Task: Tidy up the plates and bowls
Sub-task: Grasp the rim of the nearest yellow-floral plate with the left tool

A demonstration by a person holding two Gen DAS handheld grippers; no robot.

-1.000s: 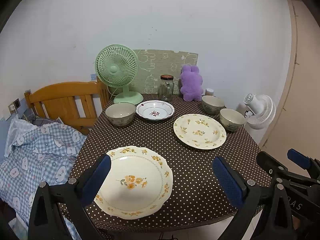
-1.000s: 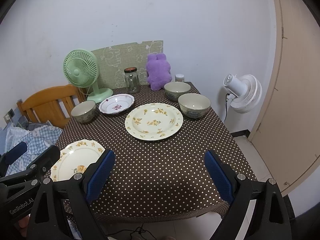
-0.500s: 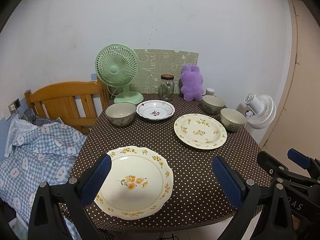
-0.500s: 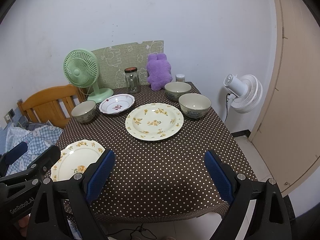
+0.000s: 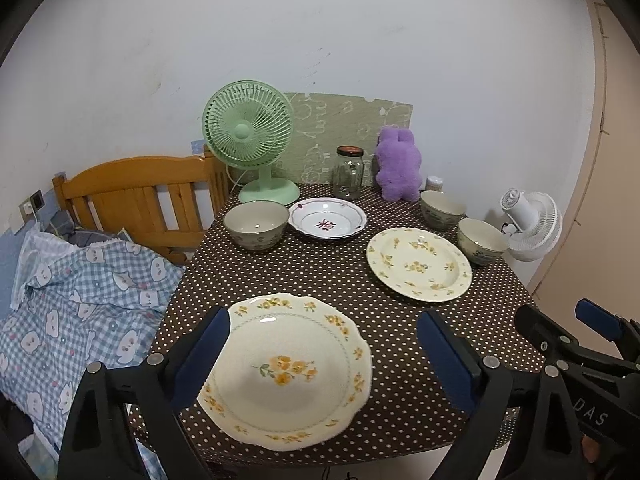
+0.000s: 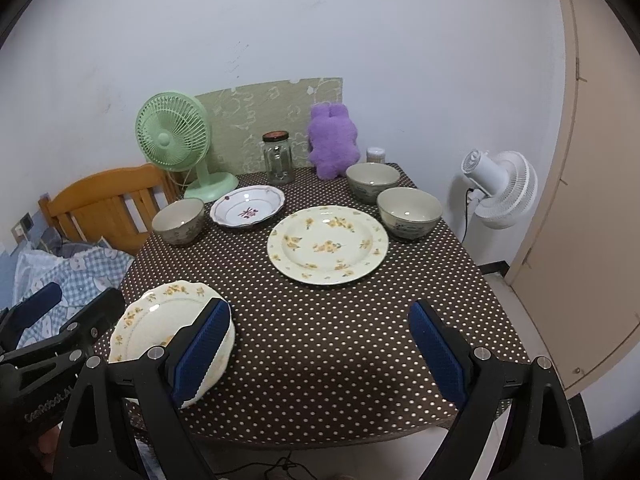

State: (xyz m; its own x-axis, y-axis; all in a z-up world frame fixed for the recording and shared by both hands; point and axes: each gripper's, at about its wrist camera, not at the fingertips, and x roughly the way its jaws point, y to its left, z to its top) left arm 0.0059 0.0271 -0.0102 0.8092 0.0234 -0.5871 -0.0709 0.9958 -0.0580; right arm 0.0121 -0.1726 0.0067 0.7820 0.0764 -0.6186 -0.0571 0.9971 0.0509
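Nearby — scalloped cream plate (image 5: 286,368), yellow-flowered

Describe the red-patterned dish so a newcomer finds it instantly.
Start at the green fan at the table's back edge. Directly in front of its base sits the white dish, beside a bowl. It alone has a red rim line and red centre motif; the other plates carry yellow flowers.

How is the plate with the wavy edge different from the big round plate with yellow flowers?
The cream wavy-edged plate sits at the near table edge; the round cream plate lies mid-table by two bowls. The wavy-edged plate has one flower bunch in its middle; the round plate has several sprigs scattered inside. Both are cream with yellow flowers, lying flat and empty.
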